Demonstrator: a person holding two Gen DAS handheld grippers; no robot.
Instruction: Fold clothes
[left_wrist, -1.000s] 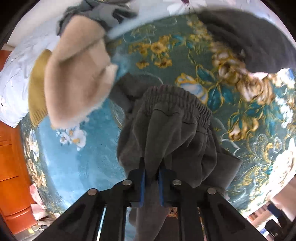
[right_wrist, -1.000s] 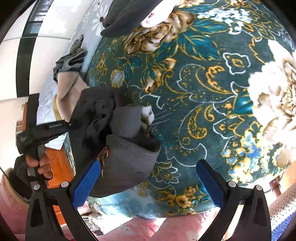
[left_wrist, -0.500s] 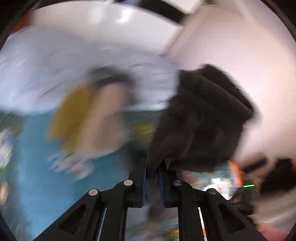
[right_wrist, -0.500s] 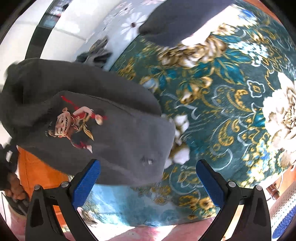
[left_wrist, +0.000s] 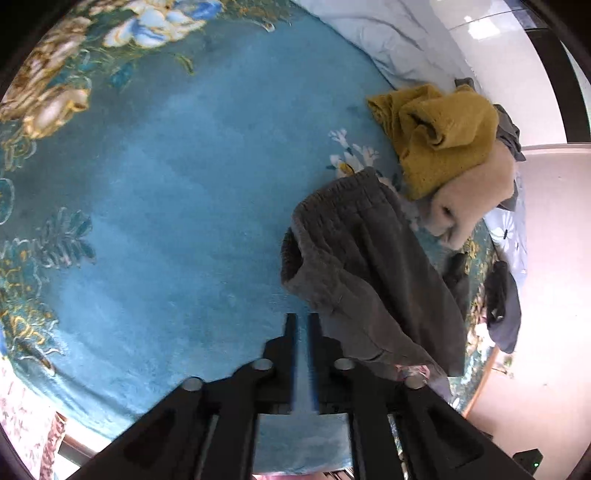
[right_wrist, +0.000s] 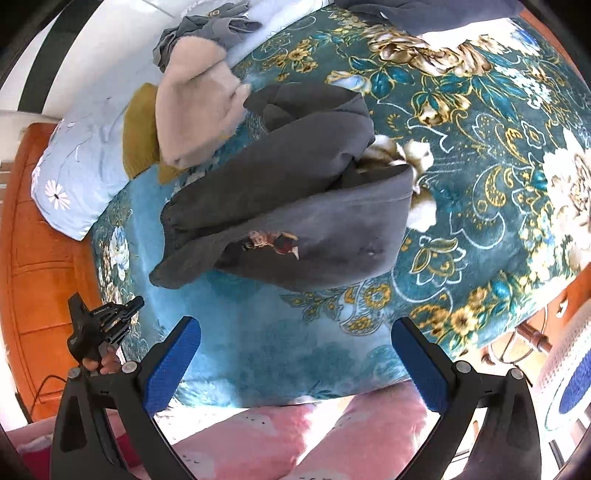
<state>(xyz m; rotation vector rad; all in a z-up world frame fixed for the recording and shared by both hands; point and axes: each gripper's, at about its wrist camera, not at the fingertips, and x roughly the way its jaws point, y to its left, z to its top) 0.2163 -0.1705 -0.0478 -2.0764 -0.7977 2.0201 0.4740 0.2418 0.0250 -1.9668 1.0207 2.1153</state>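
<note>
Grey sweatpants (right_wrist: 295, 199) with a small cartoon print lie crumpled on the teal floral blanket (right_wrist: 480, 147). In the left wrist view the sweatpants (left_wrist: 369, 273) lie right of my left gripper (left_wrist: 303, 321), waistband up. The left gripper has its jaws nearly together with nothing between them, over bare blanket (left_wrist: 166, 203). My right gripper (right_wrist: 295, 365) is wide open and empty, near the bed's front edge, below the sweatpants. The left gripper (right_wrist: 103, 325) also shows in the right wrist view, at the bed's left edge.
A beige garment (right_wrist: 195, 107) and a mustard one (left_wrist: 439, 136) are piled beside the sweatpants, with a grey item (right_wrist: 210, 29) behind. A dark garment (left_wrist: 502, 306) lies farther off. A pale blue pillow (right_wrist: 74, 166) and an orange wooden cabinet (right_wrist: 37, 258) stand at the left.
The left gripper swung the sweatpants up and let them go; they now lie spread on the blanket and the gripper has pulled back to the side. The right gripper stayed open.
</note>
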